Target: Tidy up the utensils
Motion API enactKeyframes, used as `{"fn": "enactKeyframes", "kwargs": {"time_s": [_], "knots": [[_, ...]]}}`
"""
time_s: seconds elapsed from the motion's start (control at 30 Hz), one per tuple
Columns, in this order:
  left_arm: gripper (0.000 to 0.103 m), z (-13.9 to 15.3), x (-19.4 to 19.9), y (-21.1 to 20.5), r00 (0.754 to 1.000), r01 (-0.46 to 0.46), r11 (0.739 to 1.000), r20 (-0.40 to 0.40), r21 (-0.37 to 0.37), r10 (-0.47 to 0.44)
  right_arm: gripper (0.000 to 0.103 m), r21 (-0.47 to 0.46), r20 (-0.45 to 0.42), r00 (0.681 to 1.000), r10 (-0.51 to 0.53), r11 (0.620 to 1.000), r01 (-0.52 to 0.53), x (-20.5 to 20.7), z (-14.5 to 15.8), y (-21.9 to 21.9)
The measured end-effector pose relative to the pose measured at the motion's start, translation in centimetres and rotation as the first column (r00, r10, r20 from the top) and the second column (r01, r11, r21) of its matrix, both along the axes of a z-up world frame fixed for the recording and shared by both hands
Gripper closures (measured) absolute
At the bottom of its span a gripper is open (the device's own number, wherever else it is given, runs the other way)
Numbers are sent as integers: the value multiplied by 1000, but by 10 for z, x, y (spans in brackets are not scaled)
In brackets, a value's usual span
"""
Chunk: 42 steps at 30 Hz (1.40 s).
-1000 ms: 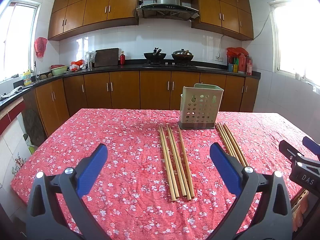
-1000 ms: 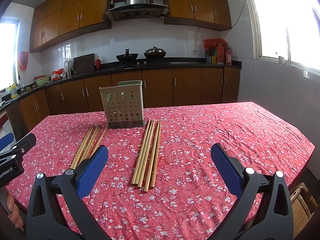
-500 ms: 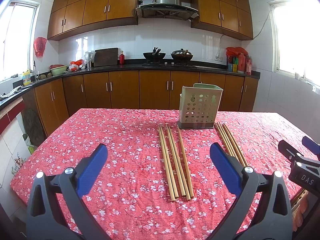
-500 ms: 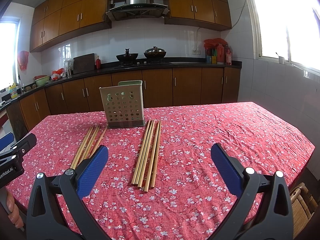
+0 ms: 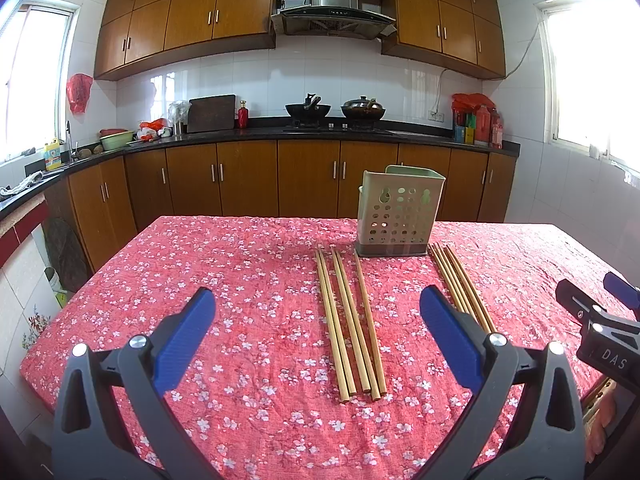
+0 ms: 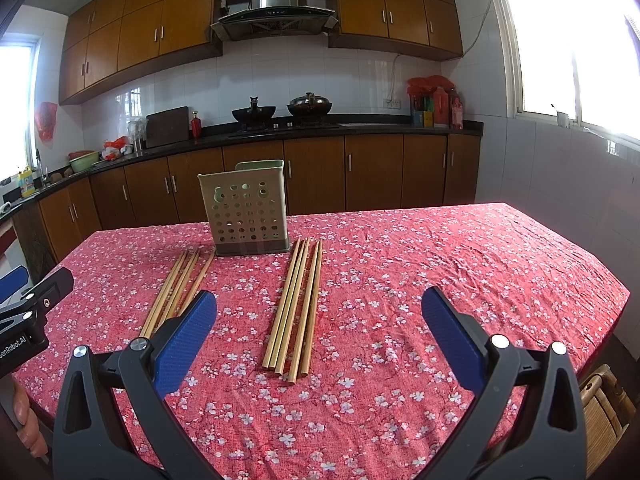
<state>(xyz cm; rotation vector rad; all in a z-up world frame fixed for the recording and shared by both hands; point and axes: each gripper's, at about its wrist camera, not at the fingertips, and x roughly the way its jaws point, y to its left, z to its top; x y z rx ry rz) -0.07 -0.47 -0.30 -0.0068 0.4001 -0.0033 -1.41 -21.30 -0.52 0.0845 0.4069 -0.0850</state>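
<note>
A pale green perforated utensil holder (image 5: 400,212) stands upright on the red floral tablecloth (image 5: 248,264); it also shows in the right wrist view (image 6: 247,209). Two bundles of wooden chopsticks lie in front of it. The left bundle (image 5: 350,320) lies ahead of my left gripper (image 5: 316,334), which is open and empty above the table's near edge. The right bundle (image 6: 296,304) lies ahead of my right gripper (image 6: 318,334), also open and empty. The left bundle appears in the right wrist view (image 6: 176,288), the right bundle in the left wrist view (image 5: 460,284).
The table's right edge (image 6: 612,312) drops off to a woven stool (image 6: 604,400). Kitchen cabinets and a dark counter (image 5: 312,132) with two woks run behind the table. Each gripper shows at the other view's side edge.
</note>
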Motion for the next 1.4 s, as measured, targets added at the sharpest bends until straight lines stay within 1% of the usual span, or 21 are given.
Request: {"fn": "enactKeyframes", "kwargs": {"time_s": [1.3,1.37,1.4], "knots": [[4,-2,1,1,1000,-1,1000,-5,-1,1,2,2,-3,1000,0,1000,0,0,-1,-1],[4,-6,2,0,1000,-3,1000,-9,-1,3,2,2,-6,1000,-2,1000,2,0,-1,-1],[4,-14,5,-2,1000,-4,1000,-14,-2,4,2,3,-10,1000,-2,1000,2,0,-1,-1]]}}
